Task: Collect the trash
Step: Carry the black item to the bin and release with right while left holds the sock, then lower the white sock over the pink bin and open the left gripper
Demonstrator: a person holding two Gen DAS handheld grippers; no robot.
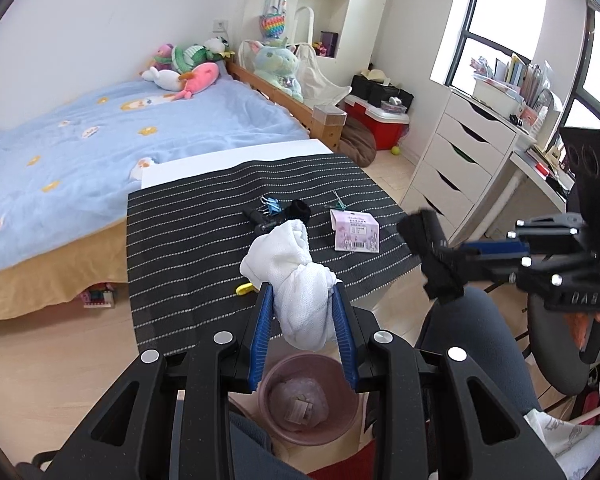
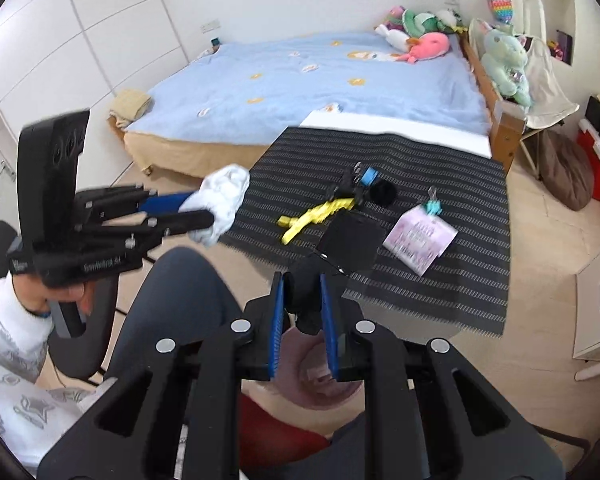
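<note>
Two grippers are seen, each closed on one piece of trash. The left gripper (image 1: 304,312) is clamped partway on a bunched white cloth (image 1: 296,276), held above one pink bin (image 1: 310,400) on the floor, in which crumpled wrapping already lies. The right gripper (image 2: 302,308) is pressed tight on a black crumpled piece (image 2: 340,248), also over the bin (image 2: 320,376).

On the black striped mat (image 1: 188,240) are counted one pink printed packet (image 1: 354,232), one yellow strip (image 2: 312,216), one blue binder clip (image 1: 270,205), one small teal clip (image 2: 434,204) and one cluster of dark objects (image 1: 296,212), too blurred to be told apart.

The mat is spread over one white table (image 1: 204,164) beside one blue-covered bed (image 1: 100,140) with plush toys; one white drawer unit (image 1: 456,156) is set by the window
</note>
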